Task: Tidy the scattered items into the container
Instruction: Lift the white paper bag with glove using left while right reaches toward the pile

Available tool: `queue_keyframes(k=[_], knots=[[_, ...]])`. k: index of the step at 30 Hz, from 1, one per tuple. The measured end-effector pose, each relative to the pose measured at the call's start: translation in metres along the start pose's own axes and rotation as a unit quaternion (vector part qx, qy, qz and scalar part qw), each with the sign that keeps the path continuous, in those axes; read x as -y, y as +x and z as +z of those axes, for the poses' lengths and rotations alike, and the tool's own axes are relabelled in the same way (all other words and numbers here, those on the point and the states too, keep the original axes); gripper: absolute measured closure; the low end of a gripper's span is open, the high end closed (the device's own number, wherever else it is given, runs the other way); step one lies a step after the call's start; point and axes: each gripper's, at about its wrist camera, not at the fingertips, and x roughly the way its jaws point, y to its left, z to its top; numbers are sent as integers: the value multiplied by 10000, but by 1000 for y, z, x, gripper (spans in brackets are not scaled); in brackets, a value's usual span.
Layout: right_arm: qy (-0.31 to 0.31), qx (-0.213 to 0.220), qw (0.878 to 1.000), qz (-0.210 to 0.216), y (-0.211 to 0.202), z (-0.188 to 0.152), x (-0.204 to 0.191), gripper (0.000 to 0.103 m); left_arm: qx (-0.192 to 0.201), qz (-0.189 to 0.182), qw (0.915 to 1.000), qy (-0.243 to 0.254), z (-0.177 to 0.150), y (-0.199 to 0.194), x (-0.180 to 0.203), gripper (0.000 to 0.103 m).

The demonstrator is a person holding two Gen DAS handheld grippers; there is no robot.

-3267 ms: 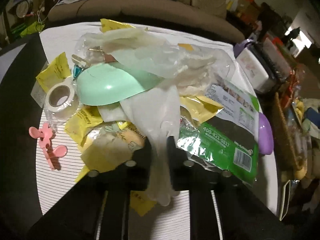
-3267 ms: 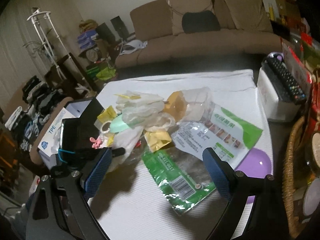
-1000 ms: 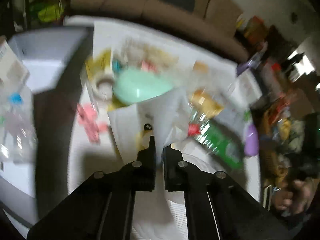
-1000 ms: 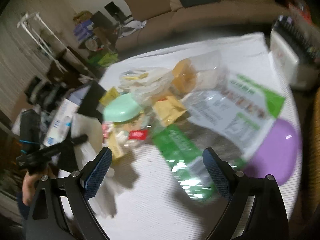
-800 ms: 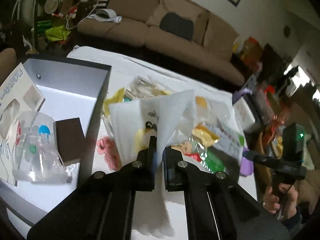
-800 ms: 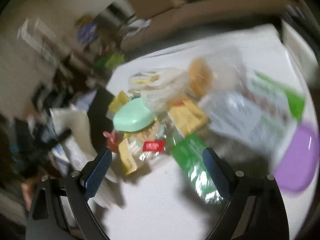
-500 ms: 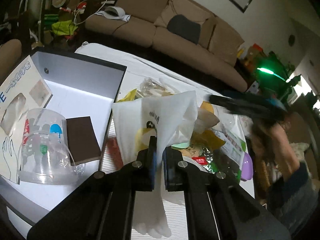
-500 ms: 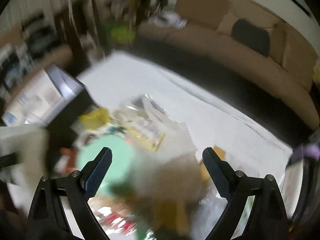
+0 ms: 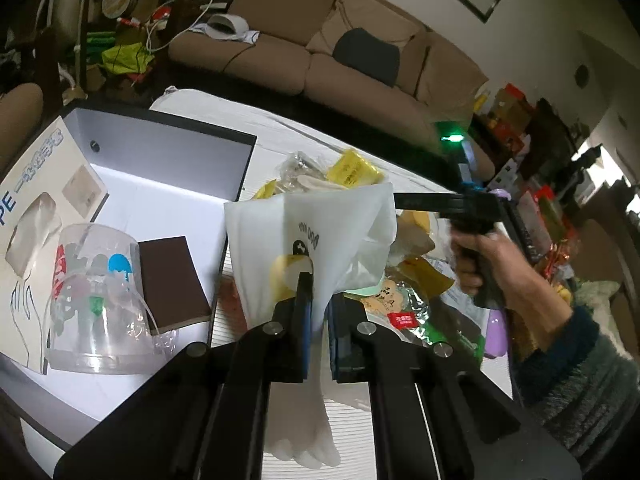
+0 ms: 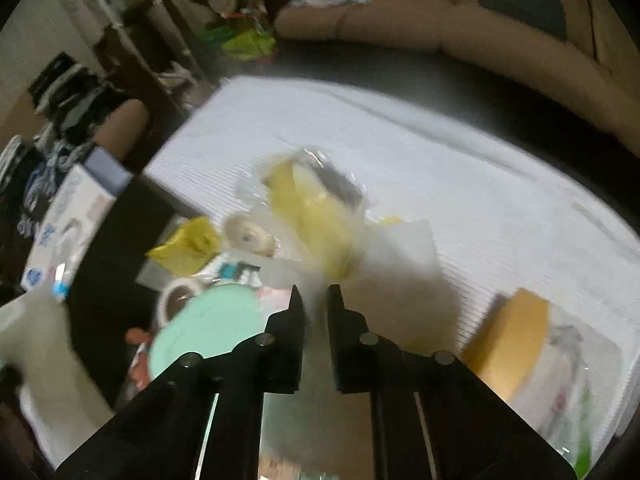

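Left hand-held gripper [image 9: 318, 300] has lifted the white rubber glove [image 9: 308, 240] off the pile, pinched tight, beside the open box [image 9: 168, 152]. Right hand-held gripper [image 10: 316, 300] just snapped closed over the clutter; contents unclear.

A: That white glove [image 9: 308, 240] in the left gripper [image 9: 318, 300] looks like thin, milky rubber or plastic, smooth and faintly see-through.

B: The container [image 9: 168, 152] is a matt grey box with a paler, smooth floor. Inside it: a clear glossy plastic cup [image 9: 92, 300], a flat brown matt pad [image 9: 172, 280], a printed cardboard box [image 9: 44, 184].

A: The table cover [image 10: 460, 168] is white, finely ribbed. The mint bowl [image 10: 212, 328] is smooth plastic, the yellow packets [image 9: 352, 168] shiny foil.

B: Sofa [image 9: 320, 52] in tan cloth; the gripper fingers [image 9: 300, 320] are matt black plastic with small metal screws.
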Motion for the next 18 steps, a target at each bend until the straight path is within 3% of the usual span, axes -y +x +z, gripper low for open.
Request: queue_keyframes(k=[5, 8, 15, 18], knots=[[-619, 172, 9979, -4, -74, -15, -25, 94, 66, -85, 9999, 17, -1, -7, 0, 97], [-875, 542, 9947, 21, -131, -38, -42, 94, 107, -149, 9998, 29, -1, -11, 2, 97], [-368, 1686, 9828, 654, -268, -87, -59, 94, 163, -205, 9996, 43, 0, -16, 4, 97], [-117, 1848, 9778, 984, -310, -116, -65, 94, 159, -186, 9997, 50, 0, -17, 4, 97]])
